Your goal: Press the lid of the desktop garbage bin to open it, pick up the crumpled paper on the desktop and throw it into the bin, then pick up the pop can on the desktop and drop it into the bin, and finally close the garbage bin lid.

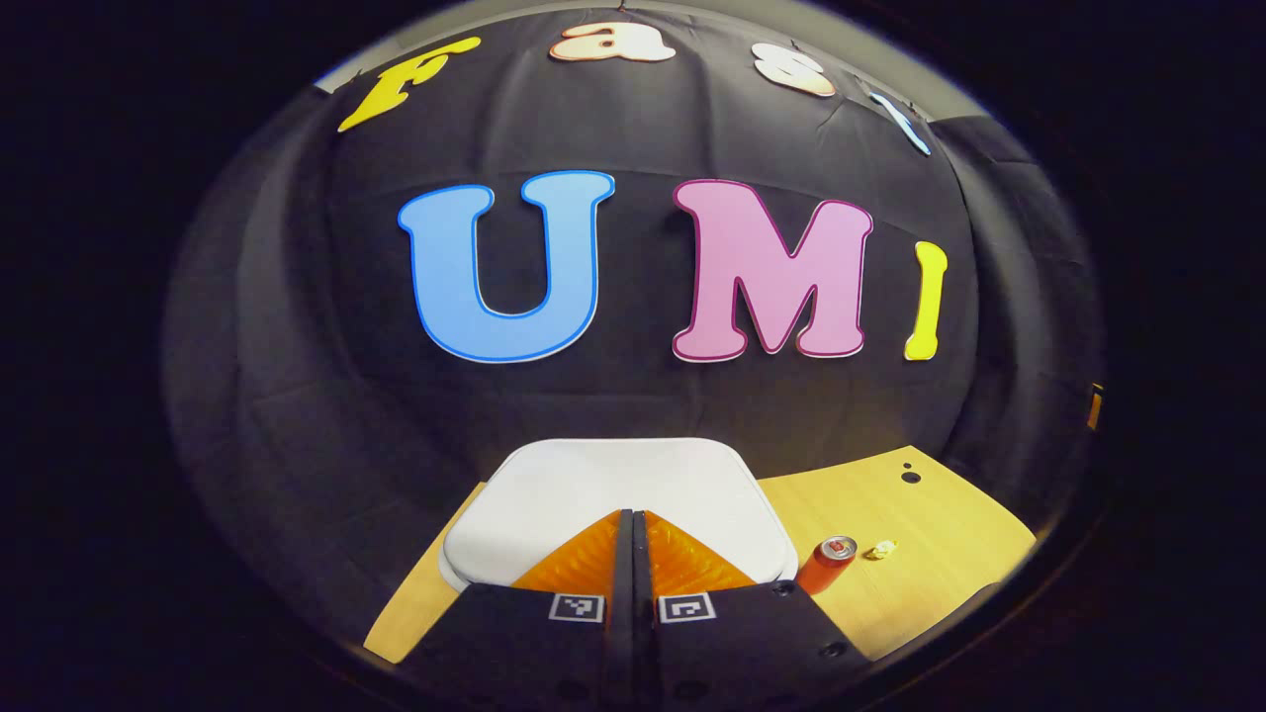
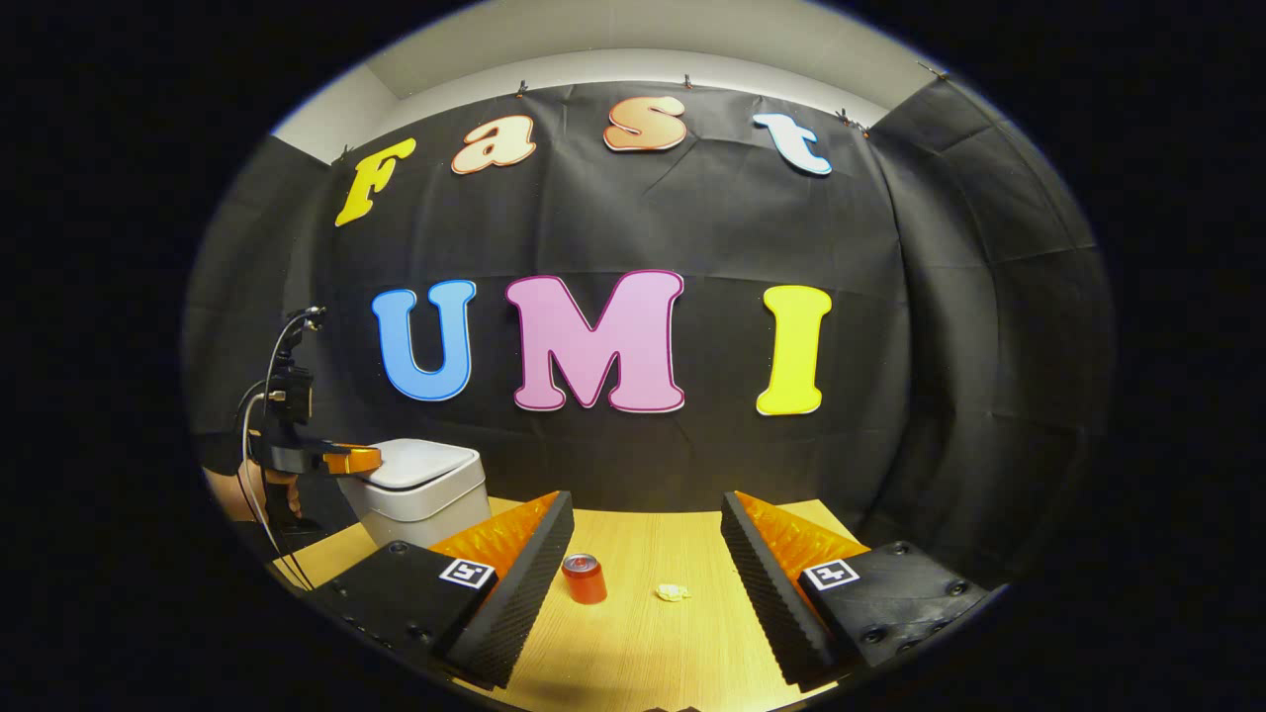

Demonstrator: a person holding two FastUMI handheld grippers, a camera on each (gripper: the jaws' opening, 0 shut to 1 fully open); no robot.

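Note:
The white desktop bin (image 1: pixel 613 489) has its lid down and sits right under my left gripper (image 1: pixel 631 516), which is shut with nothing between its fingers. From the right gripper view, the left gripper (image 2: pixel 341 460) hovers at the left edge of the bin lid (image 2: pixel 420 463), held by a hand (image 2: pixel 247 492); whether it touches the lid I cannot tell. The red pop can (image 2: pixel 584 578) stands upright on the table, with the small crumpled paper (image 2: pixel 673 592) to its right. My right gripper (image 2: pixel 648 504) is open, well back from both. The can (image 1: pixel 829 562) and paper (image 1: pixel 881 550) lie right of the bin.
The light wooden table (image 2: pixel 643 643) ends at the black cloth wall behind the bin. Two small dark holes (image 1: pixel 910 475) mark the table's far right part. A cable (image 2: pixel 259 494) hangs from the left gripper.

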